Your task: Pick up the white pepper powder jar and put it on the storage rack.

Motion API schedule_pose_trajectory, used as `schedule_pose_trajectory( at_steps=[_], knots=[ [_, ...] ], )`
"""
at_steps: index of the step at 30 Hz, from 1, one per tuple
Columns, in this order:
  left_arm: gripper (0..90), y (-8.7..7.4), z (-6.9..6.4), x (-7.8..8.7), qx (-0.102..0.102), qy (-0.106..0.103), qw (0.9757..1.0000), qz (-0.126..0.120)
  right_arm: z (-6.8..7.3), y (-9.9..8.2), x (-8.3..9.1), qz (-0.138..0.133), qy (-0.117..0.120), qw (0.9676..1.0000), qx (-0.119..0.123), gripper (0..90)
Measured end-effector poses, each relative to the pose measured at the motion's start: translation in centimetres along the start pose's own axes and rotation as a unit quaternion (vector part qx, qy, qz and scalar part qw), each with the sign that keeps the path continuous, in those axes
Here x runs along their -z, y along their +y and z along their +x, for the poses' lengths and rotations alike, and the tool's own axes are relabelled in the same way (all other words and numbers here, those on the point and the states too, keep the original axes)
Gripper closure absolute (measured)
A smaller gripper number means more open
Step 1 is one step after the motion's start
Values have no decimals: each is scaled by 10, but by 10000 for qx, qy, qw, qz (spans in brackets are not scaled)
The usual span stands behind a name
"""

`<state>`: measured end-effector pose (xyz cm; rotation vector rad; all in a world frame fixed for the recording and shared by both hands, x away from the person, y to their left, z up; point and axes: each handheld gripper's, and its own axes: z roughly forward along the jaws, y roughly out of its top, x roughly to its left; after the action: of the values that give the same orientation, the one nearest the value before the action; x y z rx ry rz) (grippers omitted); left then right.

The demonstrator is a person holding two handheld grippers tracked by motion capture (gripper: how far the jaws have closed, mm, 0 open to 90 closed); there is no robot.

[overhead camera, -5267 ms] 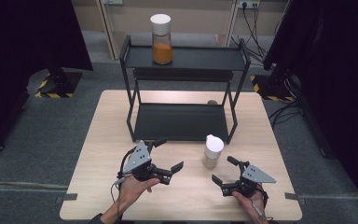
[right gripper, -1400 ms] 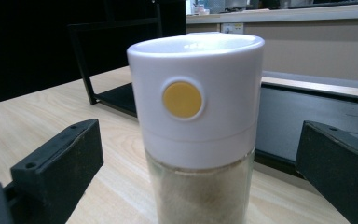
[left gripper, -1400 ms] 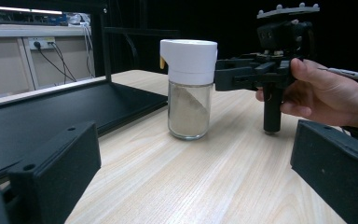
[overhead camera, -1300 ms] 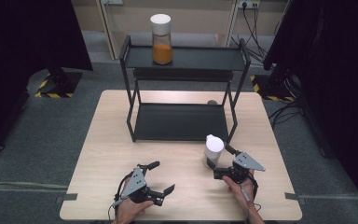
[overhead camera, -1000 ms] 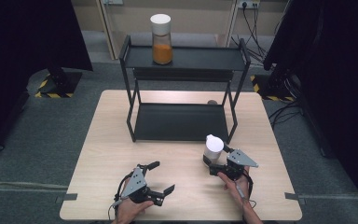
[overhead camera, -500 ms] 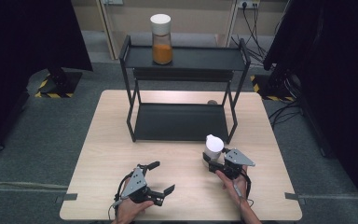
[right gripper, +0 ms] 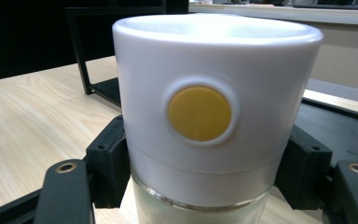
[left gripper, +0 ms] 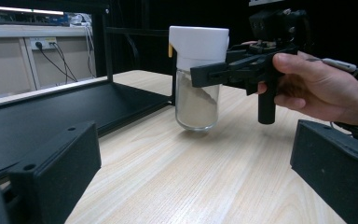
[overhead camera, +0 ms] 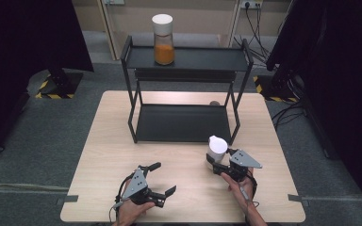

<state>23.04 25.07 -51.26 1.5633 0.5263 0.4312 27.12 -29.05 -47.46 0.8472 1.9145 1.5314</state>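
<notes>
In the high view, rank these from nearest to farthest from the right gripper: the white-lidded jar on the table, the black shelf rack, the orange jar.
1. White-lidded jar, clamped in the right gripper.
2. Black shelf rack, just behind it on the table.
3. Orange jar, on the rack's top shelf, far side.

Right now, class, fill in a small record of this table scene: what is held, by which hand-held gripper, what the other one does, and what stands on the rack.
held item: white-lidded glass jar of pale powder, upright on the light wooden table
holder: right hand-held gripper, jaws closed on the jar just below its lid
other: left hand-held gripper, open, holding nothing
rack: black two-tier metal shelf
top tier: white-lidded jar of orange powder
</notes>
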Motion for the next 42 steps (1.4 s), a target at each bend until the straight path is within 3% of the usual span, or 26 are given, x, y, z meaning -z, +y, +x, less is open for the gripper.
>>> schedule_pose_trajectory(
  at_steps=[13, 29, 42],
  knots=[
    [11, 0, 1, 1, 17, 4, 10000, -3, -5, 14, 8, -46, 347, 9993, 110, 307],
    [11, -1, 3, 1, 82, 30, 10000, -14, -13, 56, 19, -268, 806, 9951, 501, 308],
    [11, -1, 3, 2, 104, 37, 9999, -13, -21, 91, 20, -389, 894, 9938, 540, 308]
  ],
)
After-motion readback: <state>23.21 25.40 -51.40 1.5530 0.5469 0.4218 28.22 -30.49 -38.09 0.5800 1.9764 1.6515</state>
